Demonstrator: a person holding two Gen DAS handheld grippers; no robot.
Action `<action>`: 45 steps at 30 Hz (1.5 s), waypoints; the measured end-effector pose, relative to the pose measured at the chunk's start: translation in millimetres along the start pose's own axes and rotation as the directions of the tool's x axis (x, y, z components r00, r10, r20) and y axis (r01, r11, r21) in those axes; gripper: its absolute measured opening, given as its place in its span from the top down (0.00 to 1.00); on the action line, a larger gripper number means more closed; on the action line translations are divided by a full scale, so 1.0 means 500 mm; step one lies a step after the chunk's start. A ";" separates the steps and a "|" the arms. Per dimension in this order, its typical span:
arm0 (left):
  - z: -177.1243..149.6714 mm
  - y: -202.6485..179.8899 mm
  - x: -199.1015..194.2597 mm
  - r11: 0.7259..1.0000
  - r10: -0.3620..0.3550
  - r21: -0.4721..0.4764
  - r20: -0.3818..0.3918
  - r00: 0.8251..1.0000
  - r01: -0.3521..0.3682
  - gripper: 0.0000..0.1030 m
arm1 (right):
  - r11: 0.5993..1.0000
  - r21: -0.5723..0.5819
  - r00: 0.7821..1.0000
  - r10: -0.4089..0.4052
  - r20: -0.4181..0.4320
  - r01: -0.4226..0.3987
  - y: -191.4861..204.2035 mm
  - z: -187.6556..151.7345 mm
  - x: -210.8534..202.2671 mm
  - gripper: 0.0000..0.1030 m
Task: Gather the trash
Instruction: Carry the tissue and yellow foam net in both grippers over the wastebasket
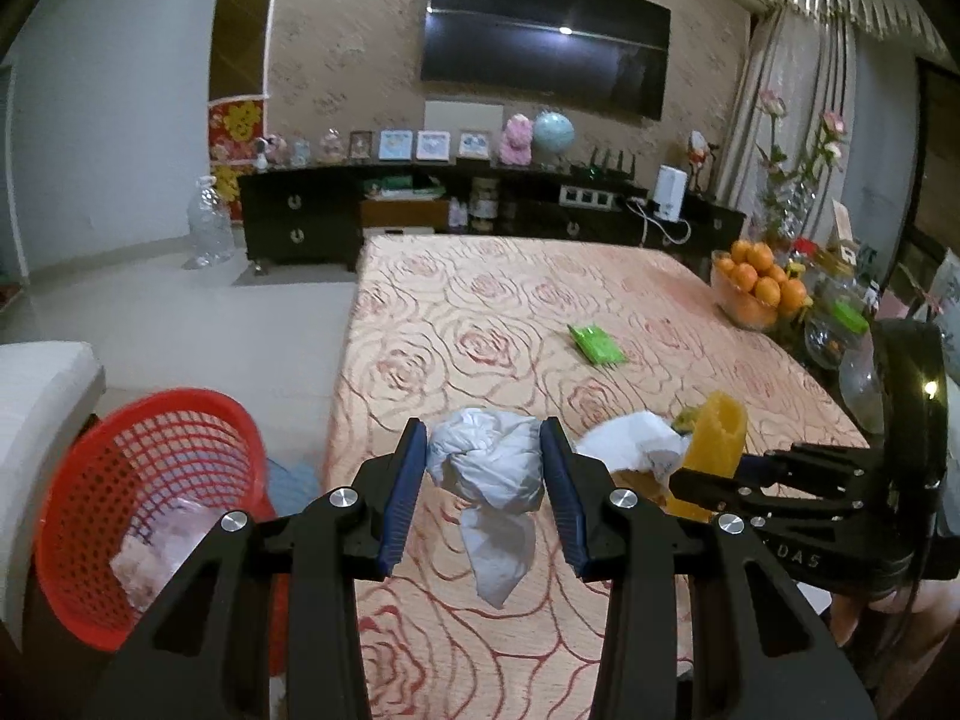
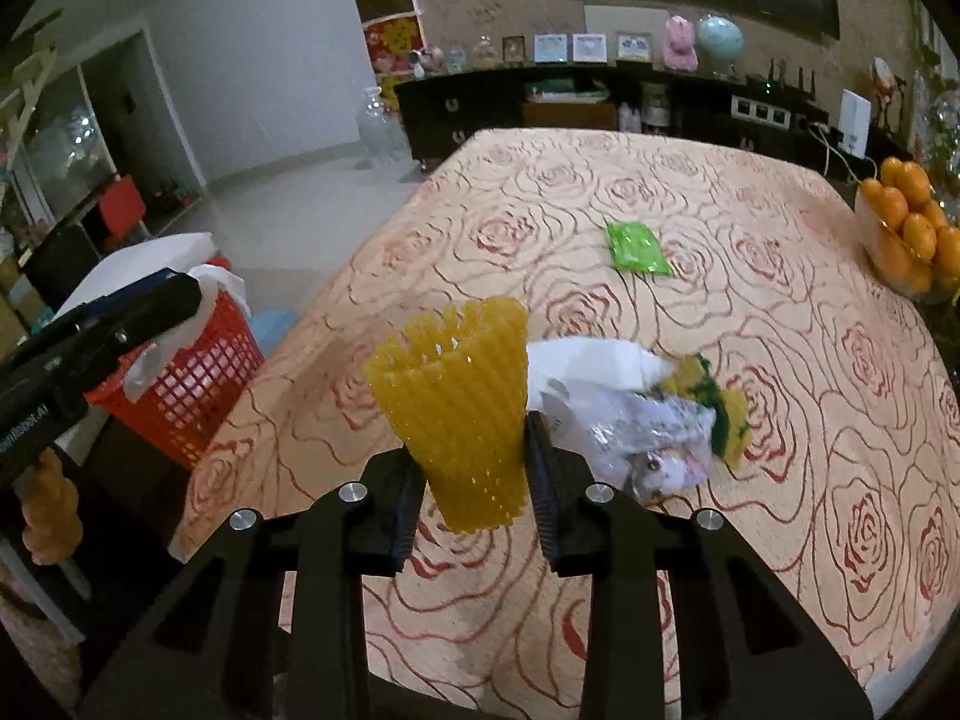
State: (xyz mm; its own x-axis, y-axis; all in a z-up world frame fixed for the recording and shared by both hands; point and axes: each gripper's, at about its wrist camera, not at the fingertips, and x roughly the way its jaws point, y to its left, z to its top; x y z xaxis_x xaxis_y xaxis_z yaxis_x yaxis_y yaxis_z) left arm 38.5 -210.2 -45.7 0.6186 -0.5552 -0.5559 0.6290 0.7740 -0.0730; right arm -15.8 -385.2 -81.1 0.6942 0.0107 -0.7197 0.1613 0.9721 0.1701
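A knotted white plastic bag was clamped in the left gripper above the rose-patterned counter — the red mesh basket stood near left. The right gripper was clenched on a yellow foam net sleeve.

Domestic living and dining room. A wall-mounted television is set on patterned wallpaper above a long dark sideboard, on which framed pictures, a globe and a pink figurine are ranged. A table covered with a rose-patterned cloth is placed in the middle; a bowl of oranges is kept at its edge. Striped curtains (with a fringed pelmet) are hung at the right. A red laundry-style basket is stood beside the table.
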 end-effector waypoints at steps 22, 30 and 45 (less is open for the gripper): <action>0.058 0.238 -0.092 0.955 0.281 -0.114 0.055 0.958 -0.273 0.63 | 0.997 -0.072 0.998 0.020 0.054 -0.016 0.105 0.090 0.017 0.70; 0.049 0.308 -0.103 0.923 0.341 -0.196 0.011 0.940 -0.332 0.63 | 0.973 -0.182 0.986 0.157 0.049 -0.146 0.233 0.174 0.020 0.70; 0.022 0.368 -0.092 0.878 0.419 -0.217 -0.085 0.904 -0.427 0.63 | 0.888 -0.263 0.926 0.362 -0.109 -0.378 0.388 0.218 0.138 0.70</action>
State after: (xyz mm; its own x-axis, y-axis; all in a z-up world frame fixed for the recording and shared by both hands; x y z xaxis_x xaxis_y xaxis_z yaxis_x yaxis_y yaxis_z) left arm 131.1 -45.6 -24.2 0.7826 -0.1520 -0.6036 0.1860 0.9825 -0.0062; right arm 140.0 -221.5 -24.4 0.6249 0.3873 -0.6779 -0.3036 0.9205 0.2461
